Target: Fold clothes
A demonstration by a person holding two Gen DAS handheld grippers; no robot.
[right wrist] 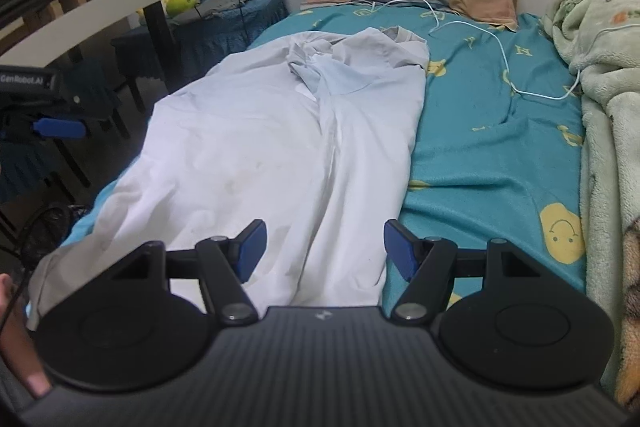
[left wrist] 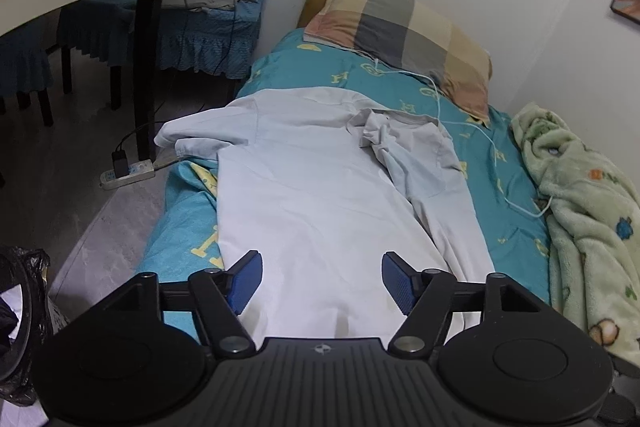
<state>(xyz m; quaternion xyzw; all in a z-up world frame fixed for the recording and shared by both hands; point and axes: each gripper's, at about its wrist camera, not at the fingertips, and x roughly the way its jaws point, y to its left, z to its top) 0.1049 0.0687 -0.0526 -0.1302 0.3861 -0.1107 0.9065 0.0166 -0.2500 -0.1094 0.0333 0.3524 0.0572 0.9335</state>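
Both the left gripper (left wrist: 322,277) and right gripper (right wrist: 322,247) gape wide, holding nothing, above the hem. The pale white cotton shirt (left wrist: 320,187) lies lengthwise along the teal bedsheet (right wrist: 480,155), collar toward the checked pillow (left wrist: 408,31).

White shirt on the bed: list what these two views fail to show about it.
- White shirt hem: left wrist view, hidden behind the left gripper; right wrist view, behind the right gripper.
- Collar: bunched, so buttons or front cannot be made out in either view.
- Left sleeve: hangs over the bed's edge; its underside is unseen.
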